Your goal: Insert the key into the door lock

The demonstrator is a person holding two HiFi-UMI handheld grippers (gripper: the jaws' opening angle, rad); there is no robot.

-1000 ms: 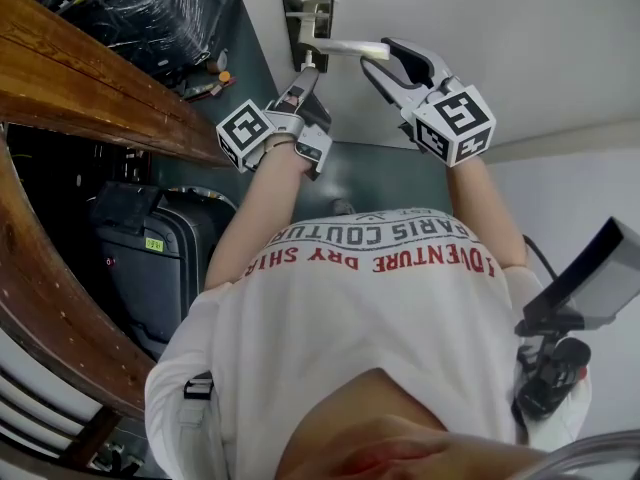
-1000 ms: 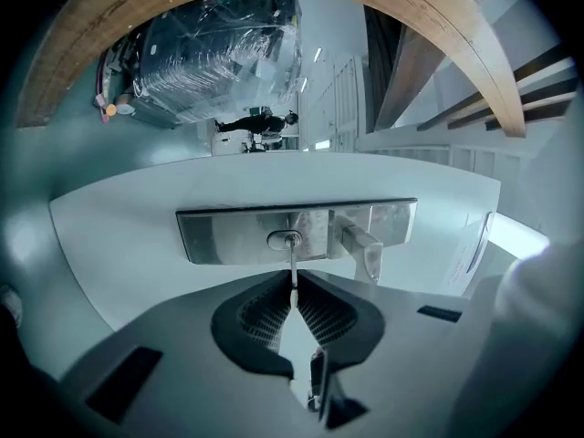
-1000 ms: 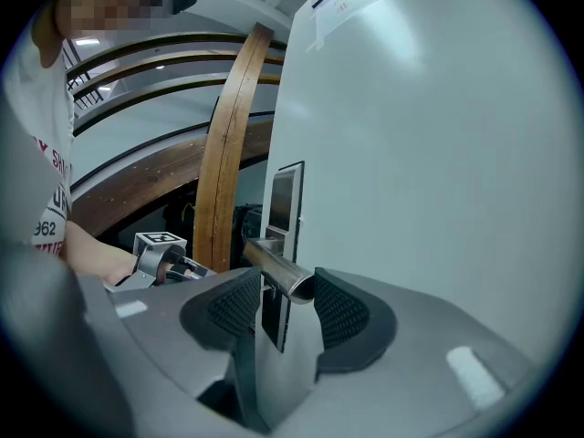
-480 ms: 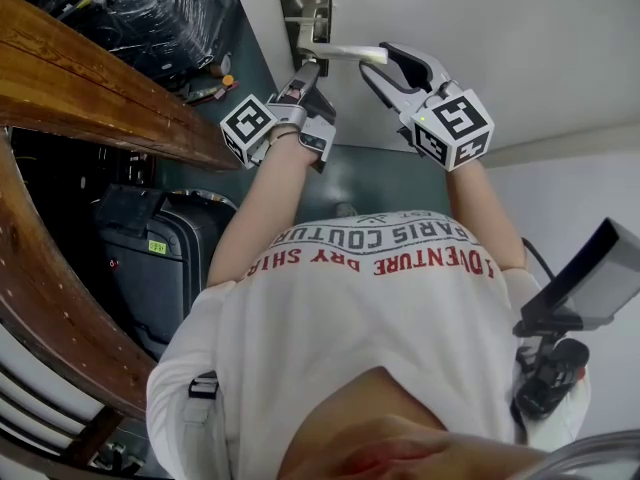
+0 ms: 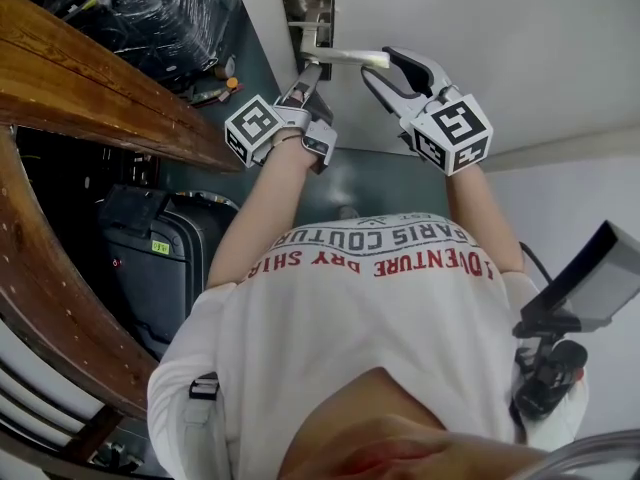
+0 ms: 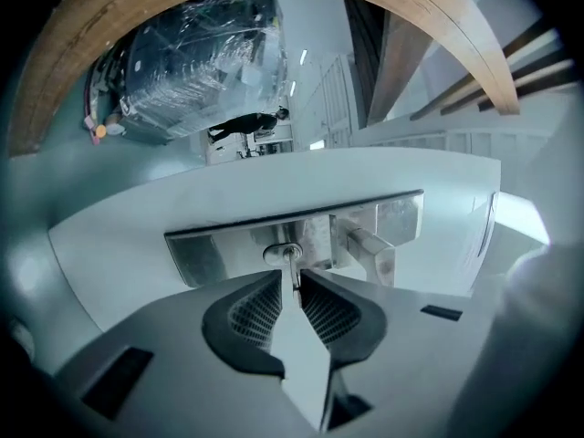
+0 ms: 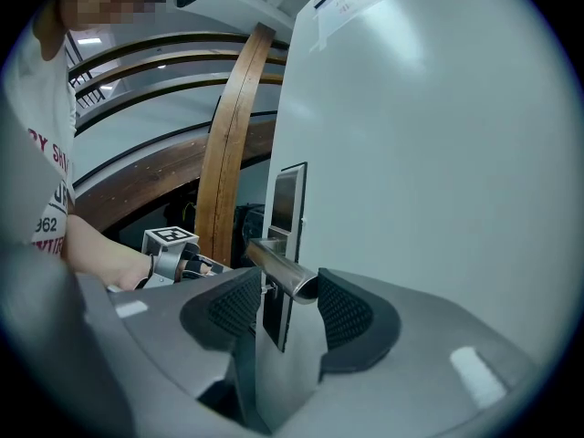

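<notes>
A steel lock plate with a lever handle sits on the white door. My left gripper is shut on a small metal key. The key's tip is at the round lock cylinder on the lock plate, just left of the handle. My right gripper stands open around the free end of the handle. The handle lies close to the right pad, with a gap to the left pad. In the right gripper view the left gripper shows beyond the plate.
A curved wooden railing runs along the left. Below it stands a black suitcase, and a plastic-wrapped bundle lies on the floor near the door. A black device on a stand is at the right.
The left gripper has rolled slightly with the key at the lock. The right gripper has stayed around the handle's end.
</notes>
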